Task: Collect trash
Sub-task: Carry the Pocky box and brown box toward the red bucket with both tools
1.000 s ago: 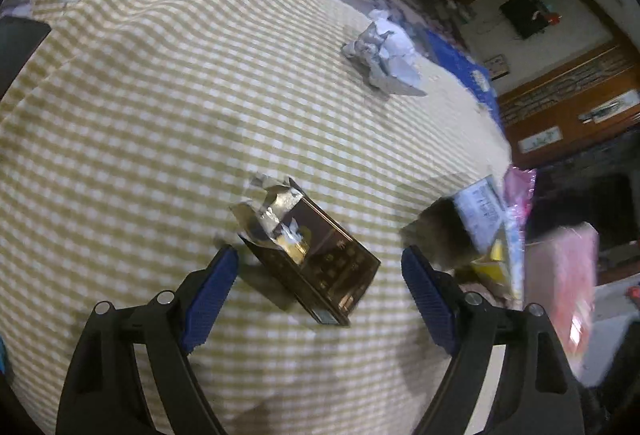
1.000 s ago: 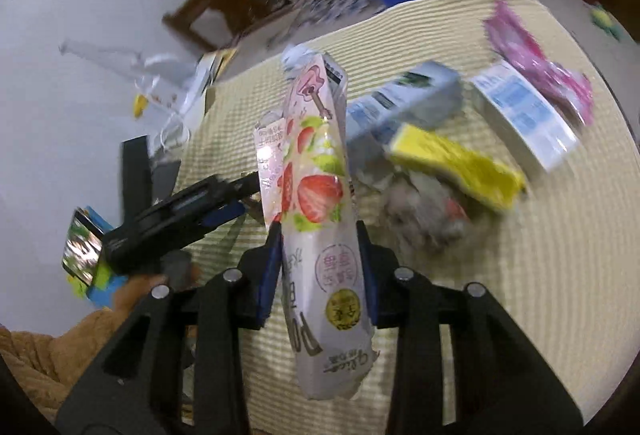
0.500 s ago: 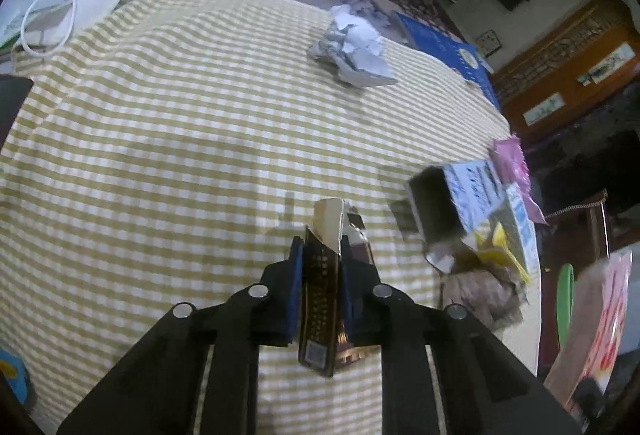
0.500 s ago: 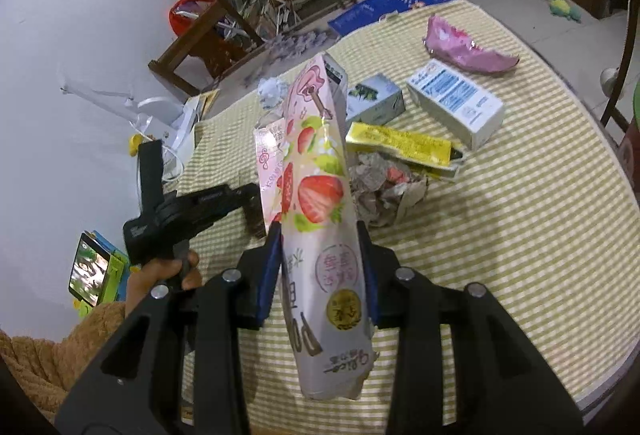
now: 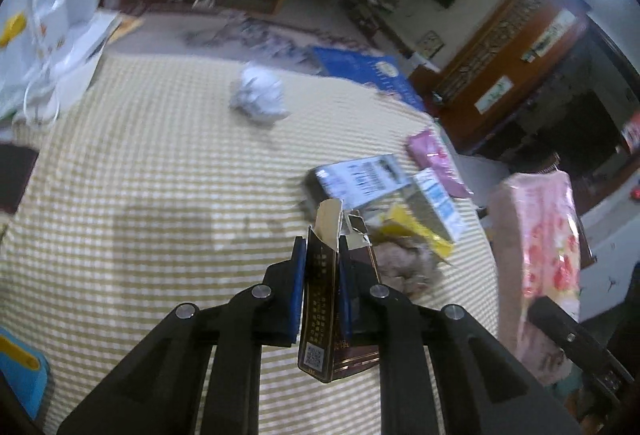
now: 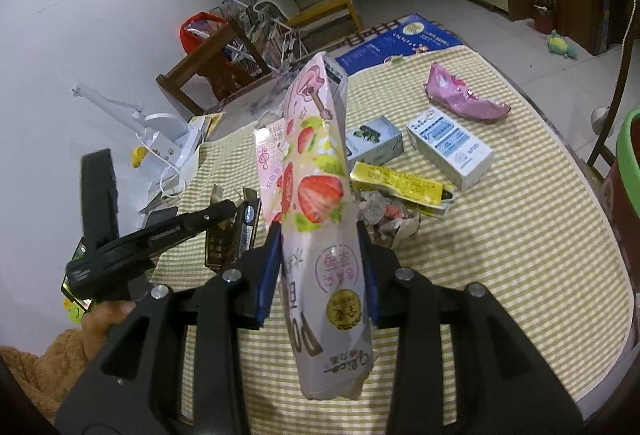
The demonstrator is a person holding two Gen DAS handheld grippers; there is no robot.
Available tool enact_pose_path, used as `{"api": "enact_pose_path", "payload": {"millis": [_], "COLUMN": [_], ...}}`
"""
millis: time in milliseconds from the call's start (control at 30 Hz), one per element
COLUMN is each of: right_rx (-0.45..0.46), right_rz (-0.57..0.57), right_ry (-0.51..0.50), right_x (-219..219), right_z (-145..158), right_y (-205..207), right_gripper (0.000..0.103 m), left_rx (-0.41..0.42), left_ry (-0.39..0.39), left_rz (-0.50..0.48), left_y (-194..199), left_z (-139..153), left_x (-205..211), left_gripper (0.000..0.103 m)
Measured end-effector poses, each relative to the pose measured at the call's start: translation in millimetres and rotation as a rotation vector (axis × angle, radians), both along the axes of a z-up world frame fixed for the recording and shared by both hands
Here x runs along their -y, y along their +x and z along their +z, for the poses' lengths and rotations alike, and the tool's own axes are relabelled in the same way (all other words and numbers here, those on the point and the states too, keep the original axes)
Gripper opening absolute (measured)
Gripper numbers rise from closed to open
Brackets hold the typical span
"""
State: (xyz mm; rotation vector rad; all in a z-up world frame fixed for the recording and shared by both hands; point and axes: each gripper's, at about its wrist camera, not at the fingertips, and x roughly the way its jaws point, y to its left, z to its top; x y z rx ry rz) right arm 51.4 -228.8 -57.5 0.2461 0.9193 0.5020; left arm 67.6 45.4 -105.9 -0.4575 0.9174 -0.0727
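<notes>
With both grippers loaded, I hold trash above the checked tablecloth (image 5: 160, 195).
My left gripper (image 5: 320, 275) pinches a glossy dark carton (image 5: 320, 299) with a torn foil top; my right gripper (image 6: 318, 267) squeezes a soft strawberry-print bag (image 6: 320, 195), upright.

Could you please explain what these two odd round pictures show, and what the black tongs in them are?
No robot here: a person holds a two-fingered grabbing tool in each hand, each with a wide-angle camera looking along its fingers. One picture comes from the left gripper, shut on a dark torn carton. The other comes from the right gripper, shut on a strawberry snack bag. On the checked tablecloth lie more trash: a crumpled paper ball, a white-and-blue box, a yellow wrapper and a pink wrapper.
</notes>
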Motion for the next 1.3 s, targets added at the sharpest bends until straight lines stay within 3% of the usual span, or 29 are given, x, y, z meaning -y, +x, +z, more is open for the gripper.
{"api": "enact_pose_path", "payload": {"millis": [367, 1300], "right_rx": [0.049, 0.082], "right_rz": [-0.066, -0.191], "right_ry": [0.015, 0.025], "right_x": [25.1, 76.4], "right_z": [14.4, 25.4], "right_y": [-3.9, -17.9], "right_gripper": [0.035, 0.035], "left_rx": [0.085, 0.115], "left_ry": [0.067, 0.194], "left_rz": [-0.137, -0.217], "left_y": [0.1, 1.2], "left_z": [31.3, 56.7], "left_x": [46.9, 96.8], "left_gripper": [0.012, 0.012]}}
